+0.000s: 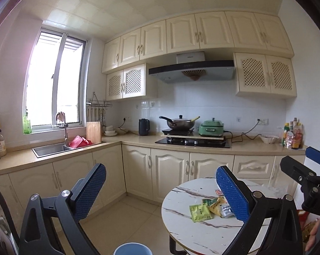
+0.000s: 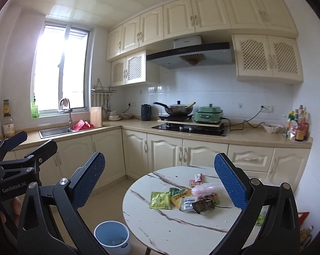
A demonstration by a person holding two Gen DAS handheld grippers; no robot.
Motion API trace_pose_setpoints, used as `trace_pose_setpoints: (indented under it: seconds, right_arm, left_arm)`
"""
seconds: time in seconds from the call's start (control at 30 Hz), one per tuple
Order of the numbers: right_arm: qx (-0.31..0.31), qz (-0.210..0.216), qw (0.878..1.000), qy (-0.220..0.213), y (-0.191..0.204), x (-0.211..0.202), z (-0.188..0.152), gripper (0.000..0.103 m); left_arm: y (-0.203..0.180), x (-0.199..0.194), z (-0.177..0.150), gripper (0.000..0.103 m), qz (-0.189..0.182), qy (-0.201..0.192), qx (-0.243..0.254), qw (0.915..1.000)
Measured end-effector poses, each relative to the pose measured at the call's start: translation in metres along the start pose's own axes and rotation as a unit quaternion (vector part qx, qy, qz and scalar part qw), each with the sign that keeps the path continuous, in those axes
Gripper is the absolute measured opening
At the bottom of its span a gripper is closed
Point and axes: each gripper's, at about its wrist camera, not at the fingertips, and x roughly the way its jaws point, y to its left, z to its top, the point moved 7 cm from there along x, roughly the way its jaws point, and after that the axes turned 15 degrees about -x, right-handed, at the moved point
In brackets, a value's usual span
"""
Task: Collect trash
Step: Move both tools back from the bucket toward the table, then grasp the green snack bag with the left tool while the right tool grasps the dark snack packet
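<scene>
Evidently both tools are only approaching: the left tool and the right tool hang with jaws spread wide and nothing between them, short of the round marble bench. Trash lies clustered toward the bench's far right edge: a green sachet, a yellow packet, a silver wrapper, a dark wrapper. Off the bench's near left edge, a blue bin stands on the floor. Next, I judge, one tool must come down over a wrapper and close.
</scene>
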Motion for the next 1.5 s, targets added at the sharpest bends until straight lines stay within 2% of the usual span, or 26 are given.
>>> trace_pose_setpoints:
  seconds: [0.1, 0.17, 0.23, 0.27, 0.37, 0.47, 0.53, 0.73, 0.87, 0.97, 1.07, 1.2, 1.4, 1.5]
  right_arm:
    - [0.004, -0.009, 1.000, 0.001, -0.012, -0.003, -0.004, 0.103]
    - [0.007, -0.013, 1.000, 0.005, -0.019, -0.002, -0.010, 0.103]
    - [0.010, -0.017, 1.000, 0.011, -0.027, 0.003, -0.015, 0.103]
    - [0.011, -0.020, 1.000, 0.014, -0.032, 0.006, -0.018, 0.103]
    - [0.024, -0.029, 0.999, 0.031, -0.047, 0.020, -0.035, 0.103]
    - [0.037, -0.037, 0.997, 0.053, -0.062, 0.037, -0.057, 0.103]
    - [0.047, -0.040, 0.995, 0.077, -0.069, 0.052, -0.078, 0.103]
    - [0.069, -0.042, 0.984, 0.160, -0.095, 0.107, -0.142, 0.103]
    - [0.084, -0.041, 0.973, 0.209, -0.114, 0.140, -0.181, 0.103]
    - [0.091, -0.038, 0.967, 0.236, -0.124, 0.159, -0.208, 0.103]
    - [0.098, -0.028, 0.960, 0.261, -0.131, 0.176, -0.233, 0.103]
    - [0.102, -0.014, 0.953, 0.284, -0.137, 0.196, -0.258, 0.103]
    - [0.099, 0.004, 0.948, 0.304, -0.140, 0.220, -0.277, 0.103]
    - [0.102, 0.010, 0.946, 0.306, -0.142, 0.229, -0.282, 0.103]
  left_arm:
    - [-0.006, 0.006, 0.001, 0.102, -0.004, 0.007, 0.005, 1.0000]
    - [-0.013, 0.029, 0.007, 0.102, -0.005, 0.012, 0.006, 0.9999]
    - [-0.012, 0.036, -0.001, 0.102, -0.009, 0.022, 0.007, 0.9997]
    - [-0.015, 0.057, 0.014, 0.102, -0.009, 0.028, 0.007, 0.9995]
    - [-0.016, 0.084, 0.010, 0.102, -0.006, 0.051, 0.008, 0.9986]
    - [-0.026, 0.129, 0.012, 0.102, 0.000, 0.082, 0.005, 0.9966]
    - [-0.028, 0.159, 0.000, 0.102, -0.002, 0.120, 0.002, 0.9928]
    - [-0.044, 0.243, -0.034, 0.102, -0.006, 0.217, 0.009, 0.9760]
    - [-0.064, 0.306, -0.065, 0.102, 0.000, 0.293, 0.019, 0.9559]
    - [-0.078, 0.350, -0.084, 0.102, 0.015, 0.331, 0.033, 0.9428]
    - [-0.092, 0.385, -0.105, 0.102, 0.012, 0.366, 0.046, 0.9296]
    - [-0.103, 0.427, -0.129, 0.102, 0.033, 0.391, 0.048, 0.9187]
    - [-0.103, 0.473, -0.147, 0.102, 0.056, 0.404, 0.032, 0.9123]
    - [-0.106, 0.488, -0.153, 0.102, 0.055, 0.410, 0.031, 0.9098]
